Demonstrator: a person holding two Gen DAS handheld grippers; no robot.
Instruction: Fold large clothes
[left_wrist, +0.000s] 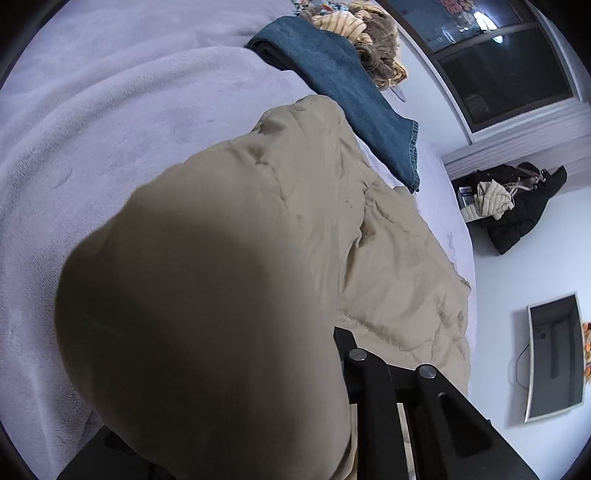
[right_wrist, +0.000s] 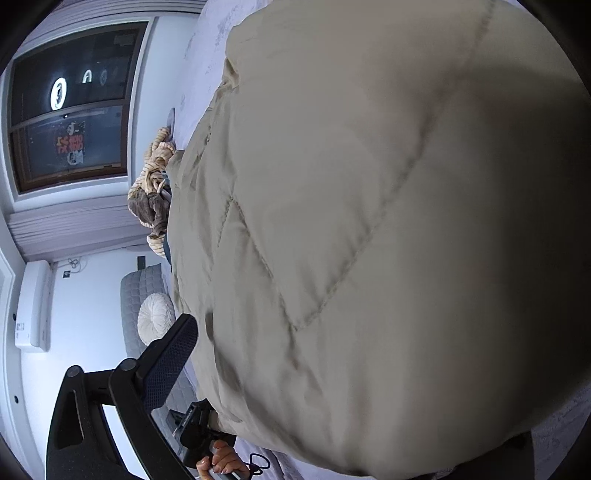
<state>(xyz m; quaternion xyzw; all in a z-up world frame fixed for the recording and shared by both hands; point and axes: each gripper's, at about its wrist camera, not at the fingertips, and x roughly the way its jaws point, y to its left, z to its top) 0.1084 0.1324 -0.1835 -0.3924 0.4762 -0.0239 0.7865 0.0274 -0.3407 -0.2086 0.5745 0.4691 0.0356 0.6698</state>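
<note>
Beige quilted coat fills most of view, draped over right gripper; one finger visible at its left edge. Hand grips left gripper handle below. Striped clothes near window.

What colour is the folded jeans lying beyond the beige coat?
Dark blue jeans; left wrist view shows them best.

Folded jeans, wall television, possibly cushion

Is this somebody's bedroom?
Probably, yes. A big bed with a soft lilac blanket has a puffy beige coat and folded jeans on it, beside a dark window and a round white cushion.
</note>
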